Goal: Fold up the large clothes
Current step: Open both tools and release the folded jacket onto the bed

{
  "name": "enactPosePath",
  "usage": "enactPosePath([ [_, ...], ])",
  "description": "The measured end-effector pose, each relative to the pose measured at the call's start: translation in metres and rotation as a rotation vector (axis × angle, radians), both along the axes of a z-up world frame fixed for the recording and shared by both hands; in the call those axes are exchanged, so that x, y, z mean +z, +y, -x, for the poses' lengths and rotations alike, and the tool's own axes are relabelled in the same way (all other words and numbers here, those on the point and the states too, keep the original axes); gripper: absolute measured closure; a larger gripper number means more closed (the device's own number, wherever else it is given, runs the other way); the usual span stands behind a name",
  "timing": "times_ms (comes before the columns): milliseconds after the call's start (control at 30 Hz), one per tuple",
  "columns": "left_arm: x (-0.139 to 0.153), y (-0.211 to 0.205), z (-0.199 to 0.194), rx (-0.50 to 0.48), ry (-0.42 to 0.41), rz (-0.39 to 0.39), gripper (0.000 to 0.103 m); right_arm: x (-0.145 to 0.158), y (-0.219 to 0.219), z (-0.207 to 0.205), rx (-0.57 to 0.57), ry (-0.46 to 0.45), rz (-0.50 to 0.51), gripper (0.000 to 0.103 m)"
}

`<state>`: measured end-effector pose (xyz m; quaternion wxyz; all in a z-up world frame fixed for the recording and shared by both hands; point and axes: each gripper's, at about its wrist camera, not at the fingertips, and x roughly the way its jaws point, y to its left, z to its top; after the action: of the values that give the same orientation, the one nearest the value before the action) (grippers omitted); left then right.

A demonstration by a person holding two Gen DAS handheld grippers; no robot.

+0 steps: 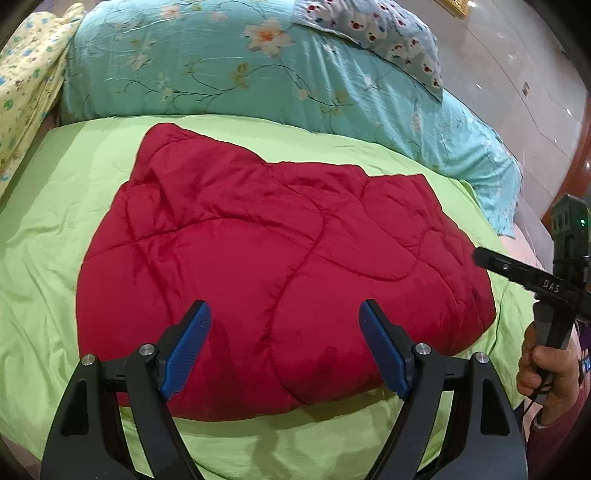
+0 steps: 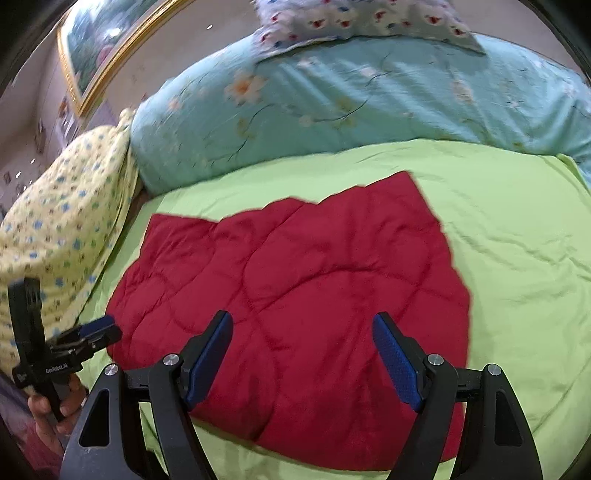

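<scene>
A lime-green bedsheet (image 1: 44, 229) covers the bed. Along its far side lies a rolled turquoise floral quilt (image 1: 207, 70), with a yellow patterned pillow (image 2: 62, 206) at one end and a smaller spotted pillow (image 1: 384, 33) on top. A red quilted garment (image 1: 280, 254), folded into a compact block, lies flat in the middle of the sheet. The left gripper (image 1: 284, 314) hovers over its near edge, fingers spread and empty. The right gripper (image 2: 303, 325) hangs likewise, jaws wide, gripping nothing.
</scene>
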<state>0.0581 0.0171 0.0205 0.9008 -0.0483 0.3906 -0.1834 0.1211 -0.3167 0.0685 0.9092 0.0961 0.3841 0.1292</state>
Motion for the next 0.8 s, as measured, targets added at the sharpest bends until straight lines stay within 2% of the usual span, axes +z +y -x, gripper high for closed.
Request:
enactPosePath([
  [267,-0.010,-0.009,-0.003,-0.012,0.021,-0.021,0.020,-0.018,0.025,-0.004,0.052,0.045,0.036,0.023],
  [567,-0.023,-0.016,-0.017,0.008,0.032,-0.091,0.020,-0.028,0.031,-0.014,0.057,0.065,0.074,0.023],
  [800,-0.037,-0.020,-0.037,0.030,0.055,-0.144,0.019,-0.042,0.039,-0.031,0.042,0.093,0.177,0.023],
])
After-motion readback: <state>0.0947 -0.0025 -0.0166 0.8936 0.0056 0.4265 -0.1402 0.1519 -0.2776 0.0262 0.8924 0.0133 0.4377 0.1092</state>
